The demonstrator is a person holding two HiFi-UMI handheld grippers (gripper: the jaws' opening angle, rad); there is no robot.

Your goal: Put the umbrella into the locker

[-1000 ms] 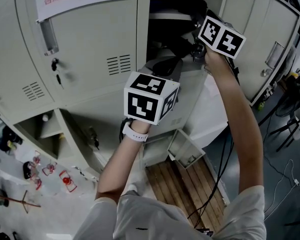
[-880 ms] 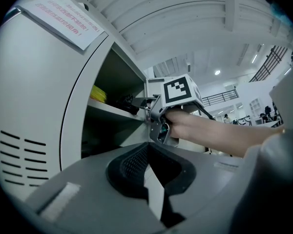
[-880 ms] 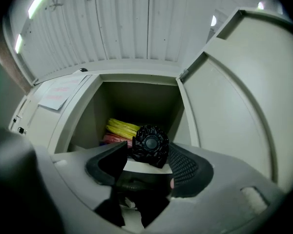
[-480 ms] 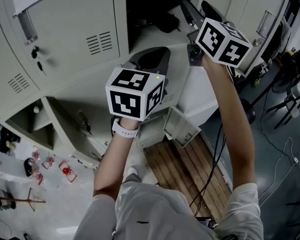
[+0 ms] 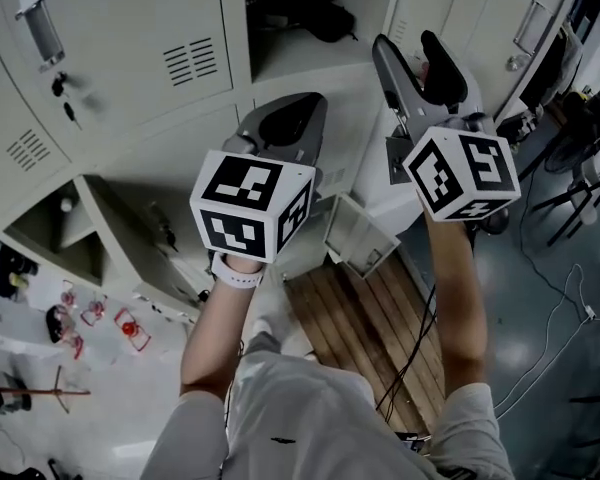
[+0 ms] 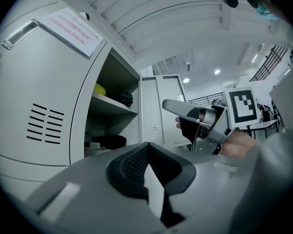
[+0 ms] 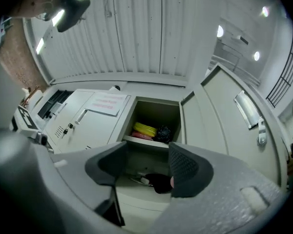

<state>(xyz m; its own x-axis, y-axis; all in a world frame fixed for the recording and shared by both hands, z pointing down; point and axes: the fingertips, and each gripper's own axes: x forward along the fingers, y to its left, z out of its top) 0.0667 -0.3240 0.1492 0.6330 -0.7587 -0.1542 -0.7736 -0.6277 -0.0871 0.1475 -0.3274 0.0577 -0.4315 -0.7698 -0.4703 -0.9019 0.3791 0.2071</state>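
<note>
Black umbrella [image 7: 159, 183] lies in the lower compartment of the open locker [image 7: 151, 141], at centre of right gripper view. Right claw [image 7: 147, 151] is open w/ nothing gripped. Left claw [image 6: 146, 152] is closed, empty.

Lockers [image 5: 130, 58] pale grey — marker cube [image 5: 250, 203] black-white squares; shelf bundle [image 7: 144, 129] yellow.

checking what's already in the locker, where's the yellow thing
In the right gripper view the yellow thing lies on the upper shelf of the open locker, at its left, right beside a black bundle.
</note>
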